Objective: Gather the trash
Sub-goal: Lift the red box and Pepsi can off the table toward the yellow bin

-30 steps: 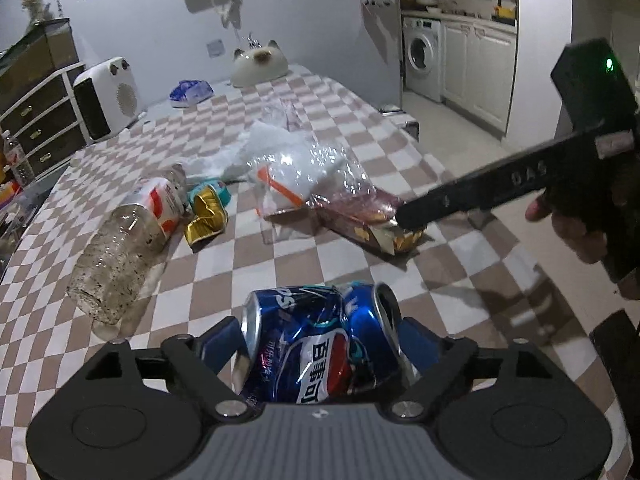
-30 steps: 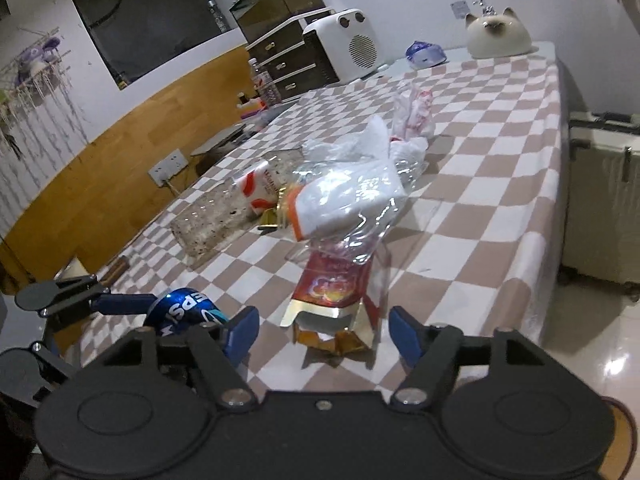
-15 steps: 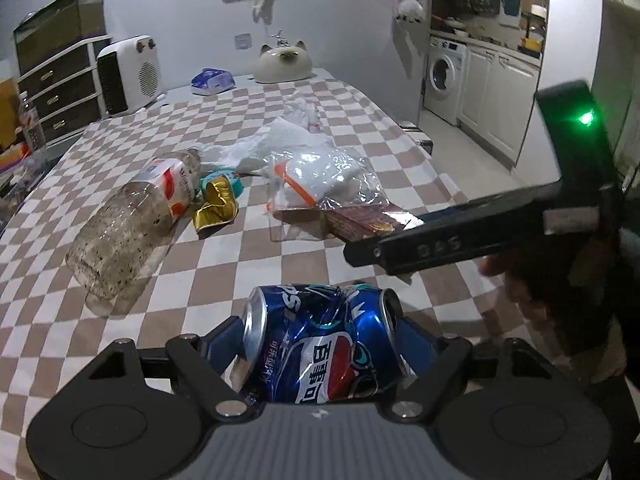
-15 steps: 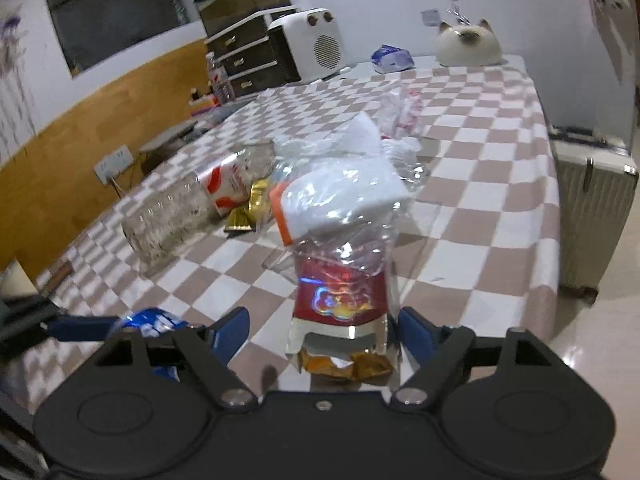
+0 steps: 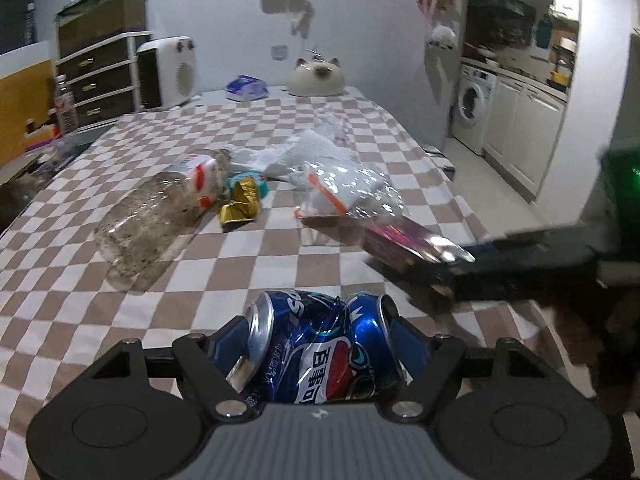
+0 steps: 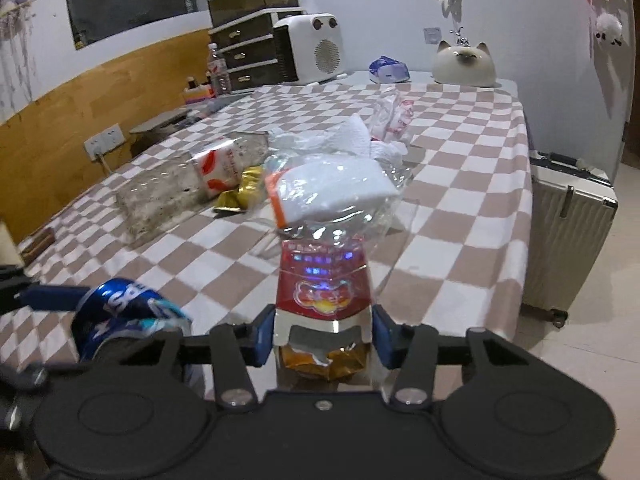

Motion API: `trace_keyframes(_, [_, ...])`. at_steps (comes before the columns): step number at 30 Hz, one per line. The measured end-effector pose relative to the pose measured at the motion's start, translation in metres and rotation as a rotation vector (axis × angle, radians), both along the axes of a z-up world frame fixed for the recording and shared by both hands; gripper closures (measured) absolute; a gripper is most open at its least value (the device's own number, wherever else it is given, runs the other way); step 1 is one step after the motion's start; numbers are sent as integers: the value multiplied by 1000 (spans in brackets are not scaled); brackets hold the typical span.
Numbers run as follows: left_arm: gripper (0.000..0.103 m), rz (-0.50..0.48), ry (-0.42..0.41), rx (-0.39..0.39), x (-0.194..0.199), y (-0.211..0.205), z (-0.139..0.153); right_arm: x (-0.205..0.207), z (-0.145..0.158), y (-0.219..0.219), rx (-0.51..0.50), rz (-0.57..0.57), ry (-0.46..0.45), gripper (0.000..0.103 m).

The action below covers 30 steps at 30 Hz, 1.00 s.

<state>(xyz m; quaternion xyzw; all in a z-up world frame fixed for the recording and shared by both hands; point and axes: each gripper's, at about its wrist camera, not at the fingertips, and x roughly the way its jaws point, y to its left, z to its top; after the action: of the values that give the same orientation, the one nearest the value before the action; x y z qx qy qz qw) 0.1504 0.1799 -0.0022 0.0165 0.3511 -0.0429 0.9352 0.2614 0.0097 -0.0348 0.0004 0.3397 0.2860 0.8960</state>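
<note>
My left gripper (image 5: 322,344) has its jaws pressed against both ends of a crushed blue Pepsi can (image 5: 320,348), which lies crosswise between the blue pads; the can is dented in the middle, its silver rim shows at the left end, and white Chinese lettering with the red-white-blue emblem faces me. Ahead and to the left of that gripper, a clear plastic bottle (image 5: 160,216) with a red-and-white label lies on its side on the checkered tablecloth (image 5: 80,288), speckled inside with grime. Just beyond its neck sits a crumpled gold foil wrapper (image 5: 240,204). Further right, straight ahead of the can, a transparent bag (image 5: 344,192) with an orange strip holds something white, and crumpled white tissue (image 5: 308,148) lies behind it. To the right, my right gripper (image 6: 323,338) has its jaws narrowed onto the lower end of a red snack packet (image 6: 323,300), the blue pads touching its sides; the packet is glossy red with a cartoon emblem, a white band below and torn gold foil at the bottom edge, and its far end runs under the transparent bag. From the right wrist camera the can appears low and to the left of that gripper, off the table's near edge.
</note>
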Motion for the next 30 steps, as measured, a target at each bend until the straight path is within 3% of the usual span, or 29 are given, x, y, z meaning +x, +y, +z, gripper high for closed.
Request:
trace_keyframes(8, [27,65,-29,-35,-21,1,4,-41,6,-18,29,18,-16,55])
trace_keyframes(14, [26,48,-2,16,-36,-6,-2,-64,8,-26,18,17,-28,55])
trace_keyframes(19, [21,33,88,37,-29,-6,3,-79,6,-30,15,21,-20,54])
trace_keyframes(23, [9,47,198,-26,-11,1,6,-85,7,-33,24,23,-17,53])
trace_keyframes(26, [9,70,270,-60,3,6,5,-87,8,-36,32,21,-16,53])
trace_keyframes(30, [9,90,315,-48,16,9,6,-88,8,-41,39,18,-11,53])
